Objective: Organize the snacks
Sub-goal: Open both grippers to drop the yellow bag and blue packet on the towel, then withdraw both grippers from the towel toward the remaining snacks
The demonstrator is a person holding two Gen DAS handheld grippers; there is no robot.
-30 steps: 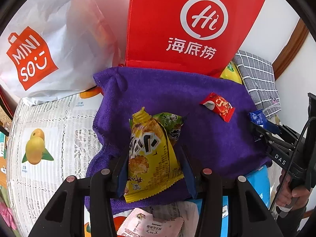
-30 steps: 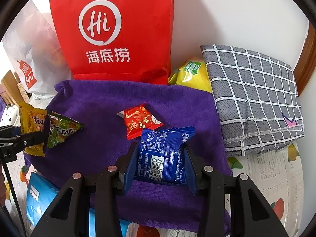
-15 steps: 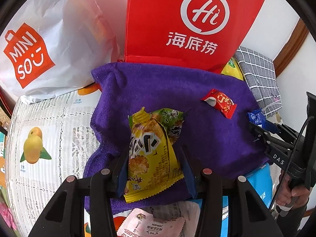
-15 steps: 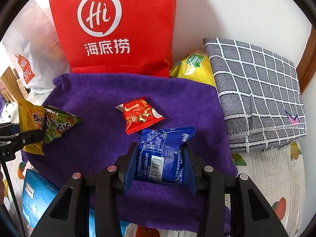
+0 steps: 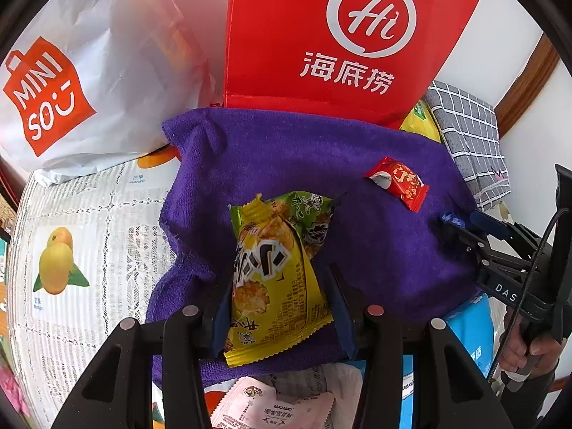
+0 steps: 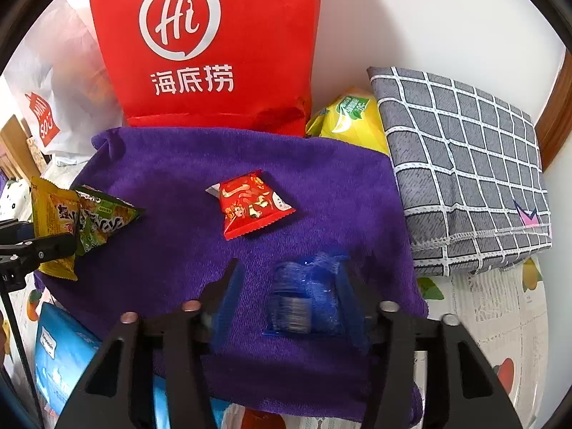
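My left gripper (image 5: 277, 282) is shut on a yellow snack packet (image 5: 271, 279), held over the purple towel (image 5: 286, 150). A green packet (image 5: 314, 214) lies just behind it. A red packet (image 5: 397, 182) lies on the towel to the right. In the right wrist view my right gripper (image 6: 289, 296) is open; the blue packet (image 6: 304, 304) is blurred between the fingers, against the right one, over the towel (image 6: 214, 150). The red packet (image 6: 250, 203) lies ahead of it. The left gripper's yellow packet (image 6: 53, 214) and the green packet (image 6: 103, 214) show at the left.
A red Hi bag (image 5: 339, 35) and a white Miniso bag (image 5: 71, 71) stand behind the towel. A grey checked cloth (image 6: 464, 164) and a yellow pouch (image 6: 350, 118) lie at the right. A light blue pack (image 6: 60, 350) and a pink packet (image 5: 271, 407) lie near the front.
My right gripper has opened and the blue packet has slipped loose, now blurred between the fingers. My left gripper still holds the yellow packet and has shifted slightly forward.
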